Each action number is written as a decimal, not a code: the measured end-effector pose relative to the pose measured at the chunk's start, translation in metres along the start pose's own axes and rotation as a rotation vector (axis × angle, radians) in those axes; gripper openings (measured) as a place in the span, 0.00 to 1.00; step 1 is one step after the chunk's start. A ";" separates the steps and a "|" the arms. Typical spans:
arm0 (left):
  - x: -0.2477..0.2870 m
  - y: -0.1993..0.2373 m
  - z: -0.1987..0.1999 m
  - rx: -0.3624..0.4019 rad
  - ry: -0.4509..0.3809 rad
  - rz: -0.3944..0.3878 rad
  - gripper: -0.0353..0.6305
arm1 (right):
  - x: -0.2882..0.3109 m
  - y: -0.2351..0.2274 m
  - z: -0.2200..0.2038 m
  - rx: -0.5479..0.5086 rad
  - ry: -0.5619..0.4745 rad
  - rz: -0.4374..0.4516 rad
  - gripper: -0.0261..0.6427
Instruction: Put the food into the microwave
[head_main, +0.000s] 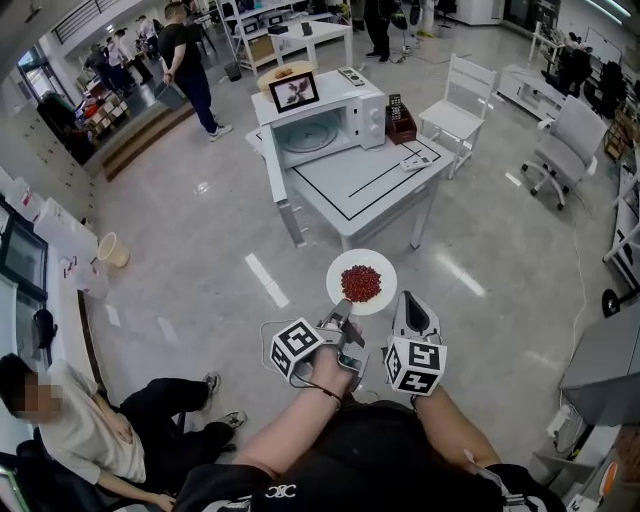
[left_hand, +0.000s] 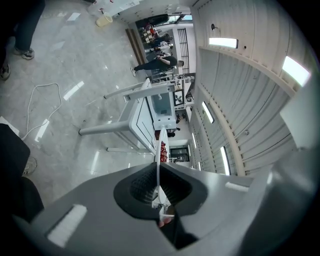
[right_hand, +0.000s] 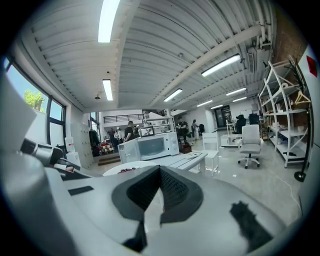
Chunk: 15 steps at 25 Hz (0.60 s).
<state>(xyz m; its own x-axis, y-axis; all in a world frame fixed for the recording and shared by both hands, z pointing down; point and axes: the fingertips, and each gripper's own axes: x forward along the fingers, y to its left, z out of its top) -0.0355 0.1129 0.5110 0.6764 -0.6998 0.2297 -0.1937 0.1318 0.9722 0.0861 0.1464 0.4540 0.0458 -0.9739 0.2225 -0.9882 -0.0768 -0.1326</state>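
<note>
A white plate (head_main: 343, 263) carrying a heap of red food (head_main: 361, 283) hangs over the floor, short of the white table (head_main: 370, 190). My left gripper (head_main: 343, 306) is shut on the plate's near rim. In the left gripper view the plate (left_hand: 158, 165) stands edge-on between the jaws of that gripper (left_hand: 158, 189), with the food (left_hand: 163, 151) beyond them. My right gripper (head_main: 406, 300) is shut and empty, just right of the plate. The white microwave (head_main: 335, 125) stands on the table with its door (head_main: 272, 170) swung open. The right gripper view shows my right gripper (right_hand: 159, 172), the microwave (right_hand: 150, 146) and the plate (right_hand: 131, 167).
A framed picture (head_main: 294, 91) sits on the microwave, a brown box (head_main: 400, 122) beside it and a remote (head_main: 417, 160) on the table. White chairs (head_main: 455, 105) (head_main: 565, 145) stand to the right. One person (head_main: 90, 420) sits at lower left; another (head_main: 190, 65) stands far back.
</note>
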 end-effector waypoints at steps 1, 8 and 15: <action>0.000 0.002 -0.002 -0.005 0.000 0.003 0.08 | -0.001 0.000 -0.003 -0.005 0.009 0.004 0.05; 0.004 -0.002 -0.011 0.004 0.011 -0.007 0.08 | -0.005 -0.003 0.000 -0.007 -0.010 0.012 0.05; 0.014 -0.001 -0.011 -0.006 0.005 -0.007 0.08 | -0.002 -0.007 0.000 -0.017 -0.001 0.025 0.05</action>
<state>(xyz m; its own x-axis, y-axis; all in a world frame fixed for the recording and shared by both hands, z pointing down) -0.0176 0.1107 0.5134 0.6811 -0.6975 0.2228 -0.1842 0.1312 0.9741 0.0932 0.1487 0.4544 0.0208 -0.9757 0.2183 -0.9914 -0.0484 -0.1219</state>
